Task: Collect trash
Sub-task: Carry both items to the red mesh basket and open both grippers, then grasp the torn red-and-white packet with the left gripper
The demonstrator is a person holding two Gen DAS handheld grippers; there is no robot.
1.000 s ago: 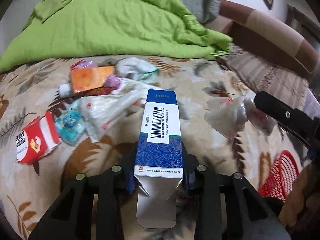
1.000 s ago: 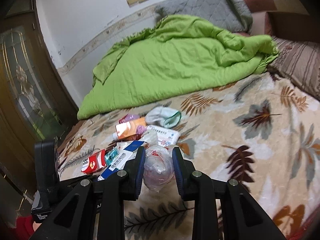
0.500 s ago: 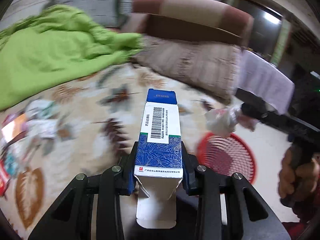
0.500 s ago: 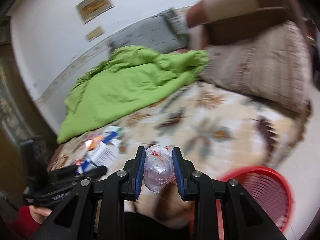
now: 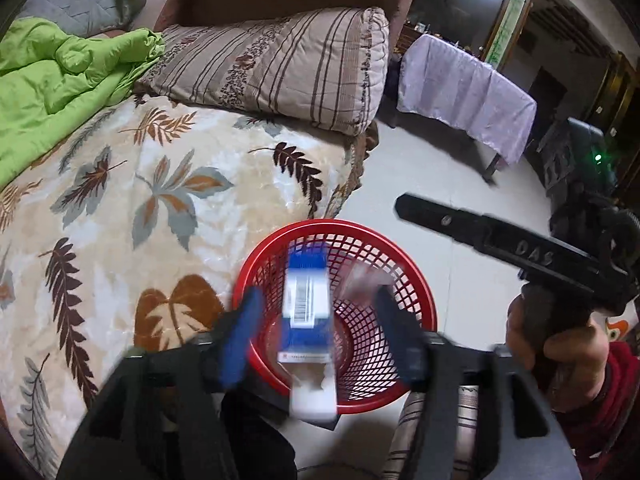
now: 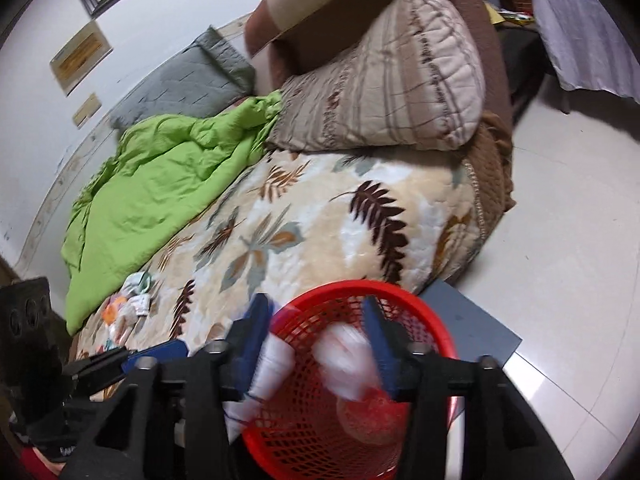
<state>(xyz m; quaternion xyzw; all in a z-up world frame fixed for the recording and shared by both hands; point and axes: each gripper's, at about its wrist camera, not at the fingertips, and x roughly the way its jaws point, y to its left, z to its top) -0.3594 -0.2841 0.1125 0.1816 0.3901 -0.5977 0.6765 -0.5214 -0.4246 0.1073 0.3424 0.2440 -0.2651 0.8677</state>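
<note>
A red mesh basket (image 5: 416, 300) stands on the floor by the bed's corner; it also shows in the right wrist view (image 6: 436, 328). My left gripper (image 5: 320, 320) is open above it, and the blue and white box (image 5: 306, 312) falls blurred between its fingers. My right gripper (image 6: 318, 332) is open over the basket too, and the crumpled clear plastic bag (image 6: 348, 356) drops blurred from it. More trash (image 6: 128, 304) lies far back on the leaf-patterned blanket (image 6: 320, 224).
A green quilt (image 6: 160, 176) and a striped pillow (image 5: 272, 64) lie on the bed. A table under a lilac cloth (image 5: 464, 92) stands across the tiled floor. A grey flat board (image 6: 476, 320) lies beside the basket.
Both grippers swung from the bed to above the red basket and opened. The box and the plastic bag have left the fingers and are falling.
</note>
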